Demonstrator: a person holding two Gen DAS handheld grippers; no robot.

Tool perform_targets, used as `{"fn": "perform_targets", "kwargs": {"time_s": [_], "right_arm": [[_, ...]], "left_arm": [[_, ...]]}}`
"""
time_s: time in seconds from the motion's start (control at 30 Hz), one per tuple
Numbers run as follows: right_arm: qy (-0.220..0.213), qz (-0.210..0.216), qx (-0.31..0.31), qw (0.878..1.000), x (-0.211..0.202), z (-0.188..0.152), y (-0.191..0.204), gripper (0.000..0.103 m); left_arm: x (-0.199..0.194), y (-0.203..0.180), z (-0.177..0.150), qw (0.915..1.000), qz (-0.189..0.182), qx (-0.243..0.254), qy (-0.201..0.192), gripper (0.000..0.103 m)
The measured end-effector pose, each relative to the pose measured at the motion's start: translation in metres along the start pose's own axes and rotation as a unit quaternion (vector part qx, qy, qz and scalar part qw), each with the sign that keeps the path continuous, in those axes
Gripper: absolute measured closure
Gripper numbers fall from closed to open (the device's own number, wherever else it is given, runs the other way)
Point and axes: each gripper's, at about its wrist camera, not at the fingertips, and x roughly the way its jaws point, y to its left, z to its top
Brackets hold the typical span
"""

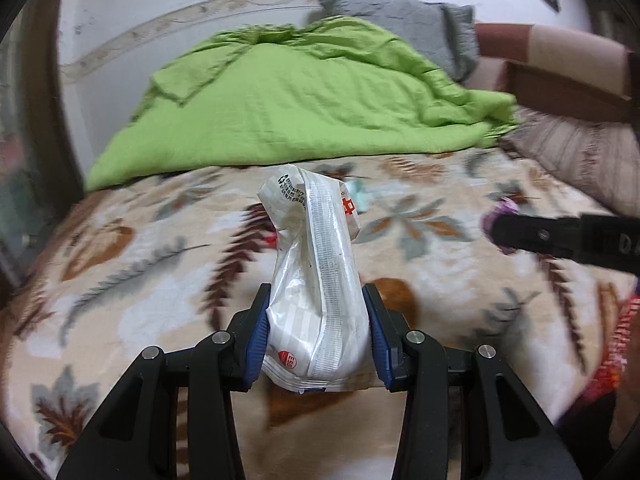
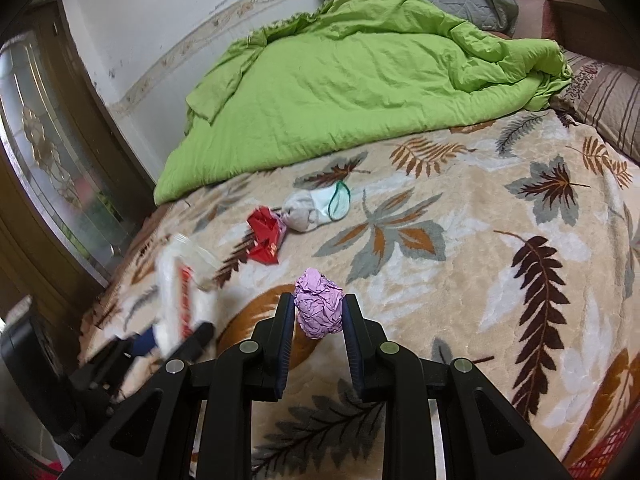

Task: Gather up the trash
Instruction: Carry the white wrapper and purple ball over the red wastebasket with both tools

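My left gripper point(image 1: 316, 328) pinches the crinkled white plastic wrapper point(image 1: 316, 280); my right gripper point(image 2: 318, 320) clamps the crumpled lilac paper ball point(image 2: 319, 309). Both above the leaf-patterned blanket point(image 2: 460, 280); I'd carry them level, squeezing steadily.

L hand-held gripper point(image 1: 316, 320) points fwd and level, blue-padded fingers point(image 1: 258, 336) pressed against both sides of a white wrapper point(image 1: 316, 280), which stands up past the tips. R hand-held gripper point(image 2: 316, 316) reaches fwd, tilted down, its fingers point(image 2: 285, 320) clamped on a crumpled pink paper ball point(image 2: 319, 308). L unit sits low to the R unit's left.
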Motion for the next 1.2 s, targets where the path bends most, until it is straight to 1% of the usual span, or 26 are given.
{"fn": "perform_targets", "kwargs": {"time_s": [0.07, 0.1, 0.3, 0.4, 0.57, 0.67, 0.8, 0.9, 1.1, 1.13, 1.2], "right_arm": [[-0.006, 0.000, 0.002, 1.000, -0.012, 0.000, -0.004, 0.077], [-0.008, 0.002, 0.006, 1.000, -0.017, -0.001, -0.006, 0.077], [-0.015, 0.006, 0.035, 0.999, -0.055, -0.011, -0.034, 0.077], [-0.023, -0.005, 0.053, 0.998, -0.080, -0.017, -0.058, 0.077], [-0.031, -0.025, 0.092, 0.995, -0.120, -0.029, -0.102, 0.077], [-0.042, -0.050, 0.110, 0.992, -0.149, -0.037, -0.127, 0.077], [-0.060, -0.083, 0.137, 0.985, -0.194, -0.050, -0.163, 0.077], [-0.072, -0.105, 0.158, 0.979, -0.223, -0.061, -0.186, 0.077], [-0.082, -0.129, 0.197, 0.968, -0.259, -0.082, -0.219, 0.077], [-0.082, -0.132, 0.201, 0.967, -0.262, -0.086, -0.221, 0.077], [-0.083, -0.136, 0.208, 0.965, -0.266, -0.091, -0.228, 0.076]], "left_arm": [[-0.003, -0.010, 0.001, 0.9998, -0.015, 0.015, -0.006, 0.060], [-0.005, -0.016, 0.001, 0.9993, -0.031, 0.021, -0.008, 0.060], [-0.014, -0.047, 0.005, 0.9949, -0.095, 0.033, -0.008, 0.060], [-0.022, -0.069, 0.007, 0.9902, -0.131, 0.048, -0.007, 0.060], [-0.038, -0.107, 0.009, 0.9814, -0.176, 0.077, -0.005, 0.060], [-0.048, -0.130, 0.013, 0.9750, -0.204, 0.088, -0.001, 0.060], [-0.061, -0.163, 0.018, 0.9643, -0.242, 0.107, 0.005, 0.060], [-0.070, -0.190, 0.021, 0.9533, -0.275, 0.124, 0.012, 0.060], [-0.084, -0.244, 0.020, 0.9295, -0.333, 0.155, 0.031, 0.060], [-0.085, -0.254, 0.018, 0.9237, -0.345, 0.162, 0.042, 0.060], [-0.086, -0.270, 0.015, 0.9158, -0.359, 0.171, 0.054, 0.060]]}}
